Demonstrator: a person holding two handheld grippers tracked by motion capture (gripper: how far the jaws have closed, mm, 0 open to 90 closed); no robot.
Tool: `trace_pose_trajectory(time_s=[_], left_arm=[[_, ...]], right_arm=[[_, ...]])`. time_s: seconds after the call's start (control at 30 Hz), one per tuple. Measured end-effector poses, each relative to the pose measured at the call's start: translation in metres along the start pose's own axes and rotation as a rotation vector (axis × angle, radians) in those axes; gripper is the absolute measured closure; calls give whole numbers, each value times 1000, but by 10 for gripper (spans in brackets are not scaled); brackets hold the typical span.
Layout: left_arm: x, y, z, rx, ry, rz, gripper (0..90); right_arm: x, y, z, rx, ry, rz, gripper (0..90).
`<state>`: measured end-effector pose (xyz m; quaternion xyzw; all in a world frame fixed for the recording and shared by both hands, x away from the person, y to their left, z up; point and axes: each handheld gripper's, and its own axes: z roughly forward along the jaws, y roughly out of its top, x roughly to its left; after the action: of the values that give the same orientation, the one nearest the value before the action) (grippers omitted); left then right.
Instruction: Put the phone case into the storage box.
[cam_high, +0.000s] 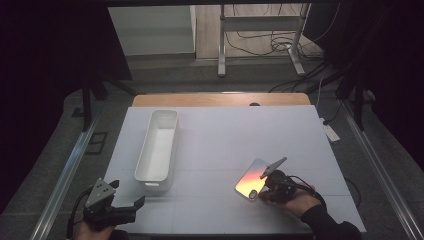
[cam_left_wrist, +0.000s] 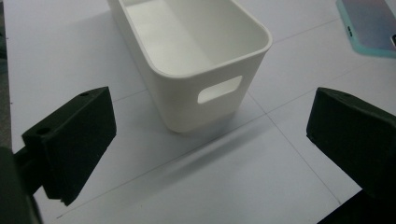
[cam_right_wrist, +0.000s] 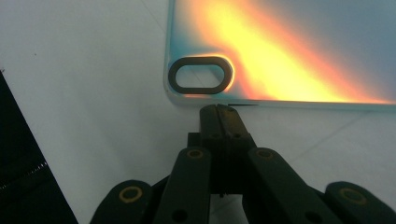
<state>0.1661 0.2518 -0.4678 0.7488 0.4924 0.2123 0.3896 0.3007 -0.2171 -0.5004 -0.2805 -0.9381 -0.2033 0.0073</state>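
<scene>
A phone case (cam_high: 248, 180) with a shiny orange-to-blue back and an oval camera hole lies flat on the white table cover (cam_high: 225, 135), right of centre. My right gripper (cam_high: 263, 192) is shut, and in the right gripper view its closed tips (cam_right_wrist: 219, 111) sit at the case's (cam_right_wrist: 289, 51) near edge beside the camera hole. Whether they pinch the rim I cannot tell. My left gripper (cam_high: 126, 196) rests at the front left corner, jaws wide open with nothing between them (cam_left_wrist: 212, 140). It faces the handle end of an empty white bin (cam_left_wrist: 187, 51), and a corner of the case (cam_left_wrist: 369, 28) shows at the top right.
The long white bin (cam_high: 159, 150) stands lengthwise on the left half of the table. A wooden table edge (cam_high: 220, 99) runs along the back. Beyond it are metal frame legs (cam_high: 221, 45) and floor cables (cam_high: 280, 42). Dark curtains hang on both sides.
</scene>
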Motion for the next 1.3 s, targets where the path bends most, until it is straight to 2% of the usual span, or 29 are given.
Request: trace_pose_trajectory(time_s=[0.2, 0.6, 1.3], left_arm=[[0, 0, 0, -1, -1, -2, 22], [0, 0, 0, -1, -2, -1, 22], [1, 0, 0, -1, -3, -4, 23]], right_arm=[[3, 8, 4, -1, 10, -24, 894], [7, 19, 10, -10, 23, -41, 894], [7, 52, 26, -19, 15, -85, 894]])
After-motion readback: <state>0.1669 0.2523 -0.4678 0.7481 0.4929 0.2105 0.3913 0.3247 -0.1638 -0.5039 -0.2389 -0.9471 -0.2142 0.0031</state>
